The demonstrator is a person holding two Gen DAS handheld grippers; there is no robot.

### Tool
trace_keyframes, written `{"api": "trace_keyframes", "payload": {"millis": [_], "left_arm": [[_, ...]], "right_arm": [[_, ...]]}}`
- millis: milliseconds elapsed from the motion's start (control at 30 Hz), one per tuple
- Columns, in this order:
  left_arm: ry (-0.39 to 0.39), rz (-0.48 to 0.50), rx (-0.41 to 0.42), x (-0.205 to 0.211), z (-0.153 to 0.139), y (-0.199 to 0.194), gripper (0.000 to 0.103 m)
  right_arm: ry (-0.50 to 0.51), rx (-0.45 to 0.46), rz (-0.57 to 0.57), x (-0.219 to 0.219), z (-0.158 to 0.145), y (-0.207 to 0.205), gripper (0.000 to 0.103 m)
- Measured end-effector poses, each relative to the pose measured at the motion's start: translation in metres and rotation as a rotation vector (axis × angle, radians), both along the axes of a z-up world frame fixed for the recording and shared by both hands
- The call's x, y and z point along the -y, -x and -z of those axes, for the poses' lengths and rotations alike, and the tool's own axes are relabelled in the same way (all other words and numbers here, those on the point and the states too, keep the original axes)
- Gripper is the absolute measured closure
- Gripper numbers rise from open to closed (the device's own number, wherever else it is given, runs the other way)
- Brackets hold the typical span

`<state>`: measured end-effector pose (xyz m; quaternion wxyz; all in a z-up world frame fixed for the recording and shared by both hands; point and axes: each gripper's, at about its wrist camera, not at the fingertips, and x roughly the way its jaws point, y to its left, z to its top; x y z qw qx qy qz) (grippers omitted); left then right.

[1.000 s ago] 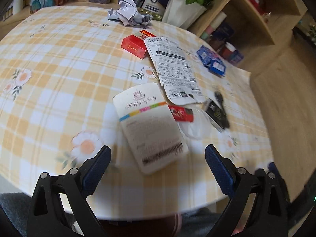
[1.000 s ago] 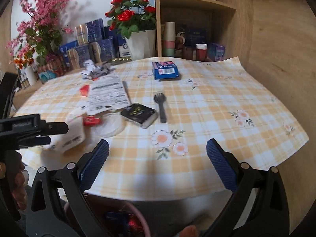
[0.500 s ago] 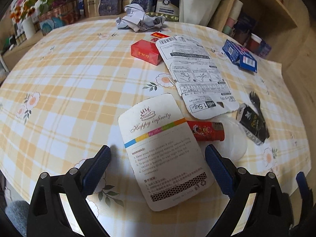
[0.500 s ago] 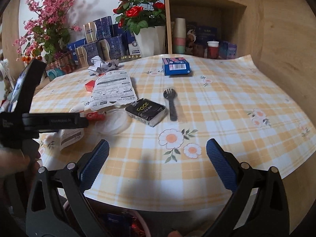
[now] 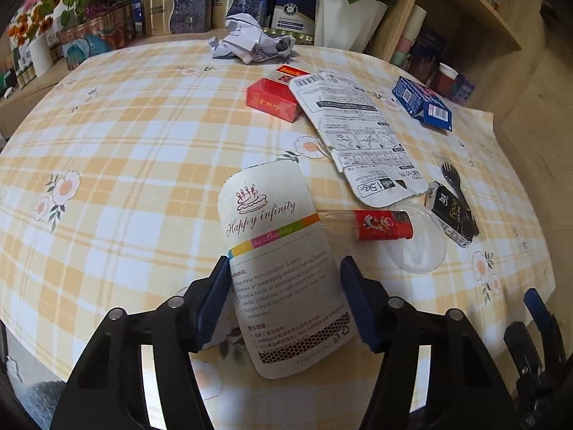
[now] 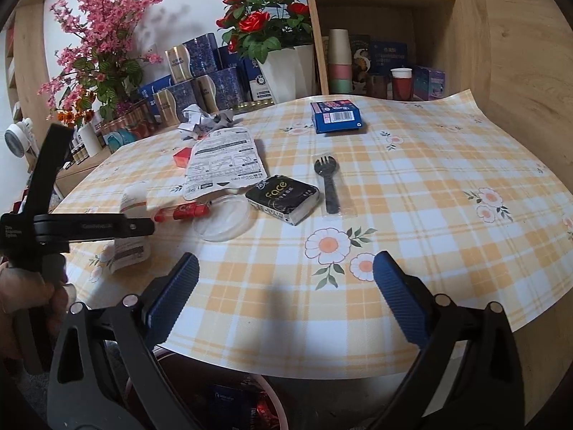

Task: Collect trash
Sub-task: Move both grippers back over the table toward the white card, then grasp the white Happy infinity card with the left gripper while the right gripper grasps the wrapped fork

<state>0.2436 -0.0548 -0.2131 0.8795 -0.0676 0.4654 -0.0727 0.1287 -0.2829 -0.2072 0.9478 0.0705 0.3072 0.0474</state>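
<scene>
1. The table point(image 6: 412, 251) is the biggest thing here. It has a yellow and white checked cloth with flowers on it.
2. At the back stand a white pot of red roses point(image 6: 265, 32) and some blue boxes point(image 5: 186, 10).
3. The left gripper point(image 5: 284, 295) reaches over the near edge of the table. Its jaws are closing, one on each side of the white birthday card point(image 5: 279, 261). The card lies flat between them. The left pad sits right at the card's edge and the right pad is just beside the other edge — I cannot tell if they press it yet.
4. The right gripper point(image 6: 284, 295) is over the near edge too. Its jaws are wide apart with nothing between them.
5. More trash lies on the cloth:
   - a long white printed packet point(image 5: 354, 132) in the middle
   - a crumpled paper point(image 5: 250, 41) at the far side
   - a red box point(image 5: 272, 102) touching the packet's far end
   - a blue box point(image 6: 338, 116) well apart from the rest
   - a black pack point(image 6: 283, 199) beside a black fork point(image 6: 329, 182)
   - a clear round lid point(image 6: 222, 218)
   - a small red tube point(image 5: 379, 224) just beside the card, partly on the lid
6. A bin point(image 6: 229, 405) with trash in it shows under the table edge.
</scene>
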Motion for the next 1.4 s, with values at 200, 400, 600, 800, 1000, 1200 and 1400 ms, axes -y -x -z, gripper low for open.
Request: {"api": "trace_keyframes", "payload": {"millis": [200,400,600,800,1000,1200,1400], "left_arm": [[0.034,0.021,0.061,-0.021,-0.02,0.016,0.045],[0.083,0.065,0.113,-0.03,-0.036,0.029,0.045],[0.112,0.093,0.132,-0.033,-0.04,0.042,0.045],[0.122,0.103,0.134,-0.038,-0.036,0.048,0.045],[0.144,0.099,0.123,-0.041,-0.03,0.052,0.045],[0.14,0.121,0.129,-0.037,-0.03,0.06,0.045],[0.146,0.135,0.144,-0.042,-0.038,0.066,0.045]], "right_arm": [[0.007,-0.022,-0.033,0.009,-0.012,-0.021,0.024],[-0.009,-0.117,0.01,0.039,-0.015,-0.078,0.047],[-0.063,-0.225,0.091,0.061,0.001,-0.129,0.067],[0.033,-0.299,0.067,0.046,0.016,-0.152,0.067],[0.151,-0.301,0.042,0.029,0.018,-0.16,0.067],[0.171,-0.285,-0.014,0.019,0.017,-0.157,0.089],[0.131,-0.164,0.041,0.025,-0.004,-0.13,0.089]]}}
